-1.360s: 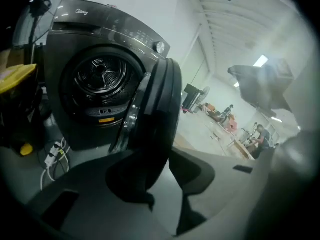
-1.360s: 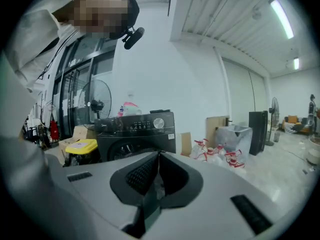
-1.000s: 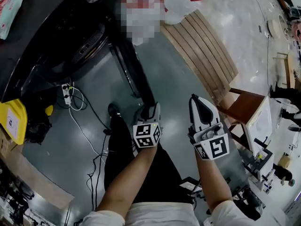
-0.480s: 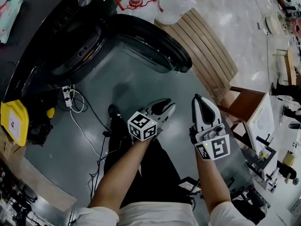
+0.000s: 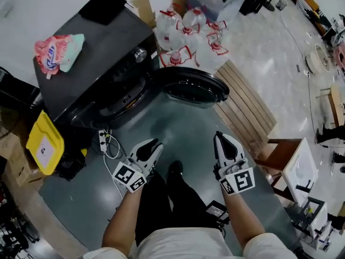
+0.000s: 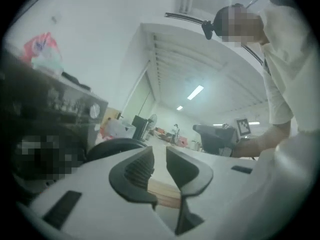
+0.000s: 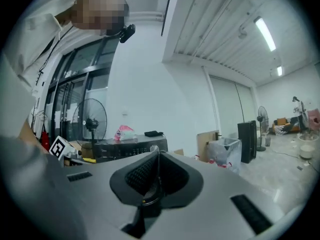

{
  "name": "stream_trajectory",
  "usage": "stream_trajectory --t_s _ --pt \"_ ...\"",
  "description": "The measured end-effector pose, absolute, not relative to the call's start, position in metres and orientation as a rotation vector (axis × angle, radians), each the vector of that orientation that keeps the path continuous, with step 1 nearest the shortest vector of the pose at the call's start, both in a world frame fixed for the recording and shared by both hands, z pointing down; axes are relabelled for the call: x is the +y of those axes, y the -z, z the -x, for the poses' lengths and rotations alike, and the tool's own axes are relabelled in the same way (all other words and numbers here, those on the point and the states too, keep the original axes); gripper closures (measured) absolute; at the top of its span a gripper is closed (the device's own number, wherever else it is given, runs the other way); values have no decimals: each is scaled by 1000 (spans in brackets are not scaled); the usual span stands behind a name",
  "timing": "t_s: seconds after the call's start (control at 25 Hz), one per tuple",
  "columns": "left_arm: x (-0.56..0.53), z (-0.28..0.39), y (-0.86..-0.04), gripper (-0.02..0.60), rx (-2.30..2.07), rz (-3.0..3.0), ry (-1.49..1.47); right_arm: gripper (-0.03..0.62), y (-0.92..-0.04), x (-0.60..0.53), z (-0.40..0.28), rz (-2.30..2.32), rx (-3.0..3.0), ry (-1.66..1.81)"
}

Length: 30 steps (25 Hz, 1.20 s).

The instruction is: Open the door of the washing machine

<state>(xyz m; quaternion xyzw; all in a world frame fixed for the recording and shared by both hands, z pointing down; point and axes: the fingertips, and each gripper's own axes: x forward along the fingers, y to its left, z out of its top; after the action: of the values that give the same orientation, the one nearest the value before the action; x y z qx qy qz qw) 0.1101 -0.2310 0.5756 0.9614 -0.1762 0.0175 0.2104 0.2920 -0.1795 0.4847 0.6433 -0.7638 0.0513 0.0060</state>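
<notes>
The black washing machine (image 5: 91, 63) stands at the upper left of the head view, and its round door (image 5: 194, 88) is swung wide out to the right, leaving the drum opening uncovered. Both grippers hang over the grey floor, well short of the door and touching nothing. My left gripper (image 5: 148, 150) has a narrow gap between its jaws and holds nothing. My right gripper (image 5: 225, 144) is shut and empty. In the left gripper view, the left gripper (image 6: 160, 156) points past the door (image 6: 117, 146). Beyond the right gripper (image 7: 157, 159), the machine (image 7: 127, 146) shows far off.
A pink packet (image 5: 56, 50) and a black item (image 5: 105, 7) lie on the machine. A yellow container (image 5: 44, 144) and a power strip with cables (image 5: 105, 142) sit left of it. Packs of water bottles (image 5: 186, 36) stand behind the door. A slatted wooden pallet (image 5: 245, 107) and a wooden stool (image 5: 277, 152) are at right.
The view has drawn back from the machine and the whole washer now shows. The door went from edge-on to wide open. Both grippers have dropped back, the left one moving leftward.
</notes>
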Motion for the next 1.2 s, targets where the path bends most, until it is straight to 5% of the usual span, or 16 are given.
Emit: stream_trajectory --t_s 0.68,1.2 --pt "-191 110 -280 492 -1164 -2912 89 559 -261 -93 -219 -2016 -2466 241" --pt "-96 205 -306 492 -1041 -2932 110 559 -289 26 -102 -2109 -2352 160"
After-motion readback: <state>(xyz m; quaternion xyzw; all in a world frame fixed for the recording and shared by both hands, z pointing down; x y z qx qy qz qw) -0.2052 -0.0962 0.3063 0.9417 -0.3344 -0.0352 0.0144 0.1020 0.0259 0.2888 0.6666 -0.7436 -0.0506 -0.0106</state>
